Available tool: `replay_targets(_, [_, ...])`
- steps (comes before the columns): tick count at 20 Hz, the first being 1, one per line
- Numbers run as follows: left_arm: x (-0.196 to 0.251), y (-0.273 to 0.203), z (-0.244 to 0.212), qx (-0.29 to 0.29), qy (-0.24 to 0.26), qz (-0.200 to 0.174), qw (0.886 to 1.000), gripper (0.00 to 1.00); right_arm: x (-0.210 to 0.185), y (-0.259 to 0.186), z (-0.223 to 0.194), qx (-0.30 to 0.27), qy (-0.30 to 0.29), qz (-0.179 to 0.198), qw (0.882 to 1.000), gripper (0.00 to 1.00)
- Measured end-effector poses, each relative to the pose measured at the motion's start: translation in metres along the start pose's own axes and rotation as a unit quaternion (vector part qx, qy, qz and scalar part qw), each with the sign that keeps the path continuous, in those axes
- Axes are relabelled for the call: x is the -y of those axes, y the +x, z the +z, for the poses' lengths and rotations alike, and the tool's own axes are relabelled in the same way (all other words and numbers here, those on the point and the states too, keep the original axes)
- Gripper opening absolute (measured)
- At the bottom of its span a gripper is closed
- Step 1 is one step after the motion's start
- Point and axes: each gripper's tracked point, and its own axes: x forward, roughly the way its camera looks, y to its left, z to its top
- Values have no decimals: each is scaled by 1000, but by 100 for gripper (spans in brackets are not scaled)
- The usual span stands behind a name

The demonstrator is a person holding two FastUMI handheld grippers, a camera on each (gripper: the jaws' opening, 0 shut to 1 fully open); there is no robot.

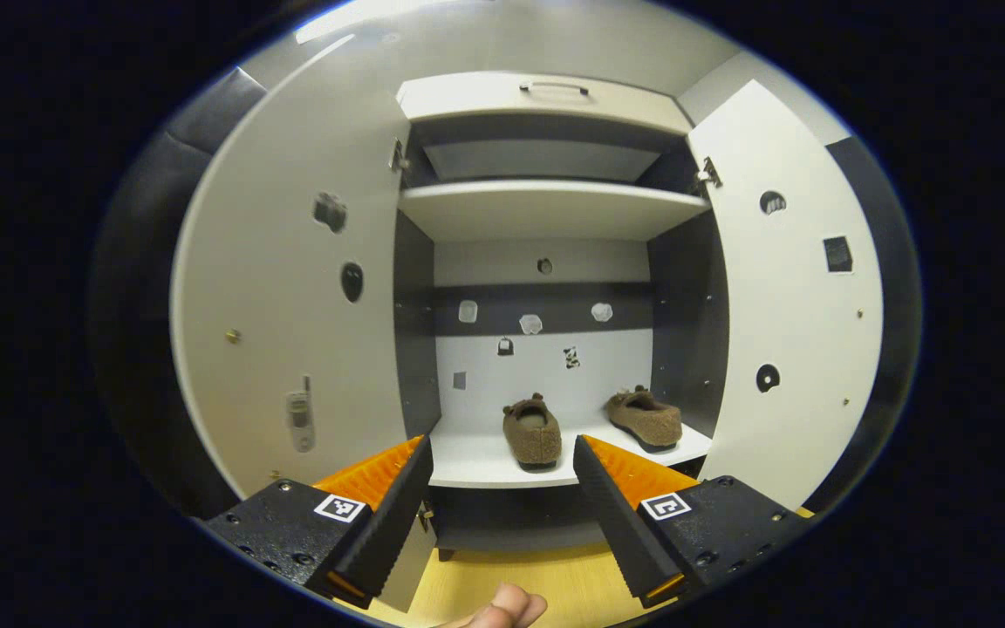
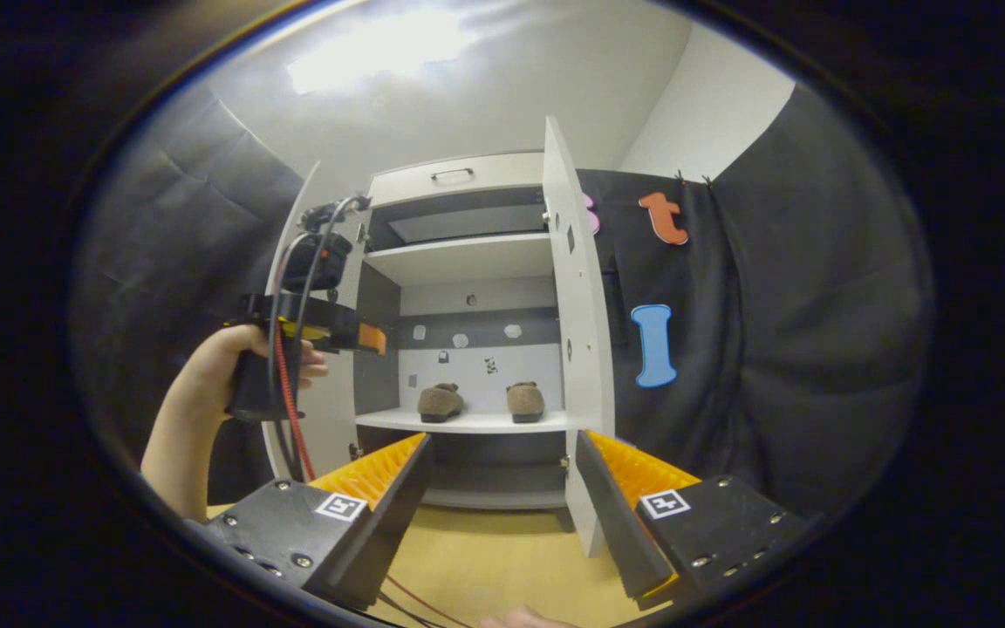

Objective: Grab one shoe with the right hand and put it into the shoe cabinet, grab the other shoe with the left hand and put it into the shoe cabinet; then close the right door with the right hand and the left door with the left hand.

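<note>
Two brown fuzzy shoes stand side by side on the lower shelf of the open shoe cabinet [image 1: 546,209]: one in the middle [image 1: 531,431], one to the right [image 1: 644,417]. My left gripper [image 1: 501,449] is open in front of that shelf, short of it, with nothing between its fingers. The left door [image 1: 293,305] and right door [image 1: 790,305] both stand wide open. In the right gripper view the cabinet is farther off, with both shoes [image 2: 440,401] [image 2: 525,399] inside. My right gripper [image 2: 502,440] is open and empty, near the right door's edge [image 2: 577,349]. A hand holds the left gripper [image 2: 370,338] before the left door.
An upper shelf [image 2: 468,257] and a drawer with a handle [image 1: 553,87] sit above the shoes. Yellow wooden floor [image 2: 485,558] lies before the cabinet. Black booth cloth [image 2: 773,349] hangs to the right of the cabinet. A fingertip [image 1: 507,606] shows at the bottom edge.
</note>
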Motion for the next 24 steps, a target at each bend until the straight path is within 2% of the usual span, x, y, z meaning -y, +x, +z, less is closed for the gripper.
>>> replay_targets(4, [-9, -54, 6, 25, -7, -11, 1000, 99, 22, 2, 14, 0, -13, -21, 1000, 98])
replay_targets(8, [-11, -91, -16, 18, 0, -36, 999, 99, 54, 13, 30, 0, -17, -19, 1000, 98])
replay_targets(10, [-23, -107, -25, 19, 12, -32, 999, 99, 81, 20, 35, -3, -20, -21, 1000, 98])
replay_targets(13, [-22, -131, -39, 25, -5, -48, 999, 99, 140, 43, 50, -8, -45, -39, 998, 98])
replay_targets(15, [-29, -144, -43, 36, -10, -45, 998, 99, 166, 61, 62, -5, -52, -28, 998, 98])
replay_targets(17, [-33, -156, -48, 46, -20, -39, 998, 99, 188, 82, 67, -15, -43, 0, 999, 98])
replay_targets(20, [-31, -169, -59, 45, -36, -53, 997, 99, 233, 114, 68, -35, -44, 11, 998, 98])
replay_targets(24, [-31, -180, -64, 47, -53, -74, 995, 99, 271, 145, 62, -58, 23, 18, 998, 98])
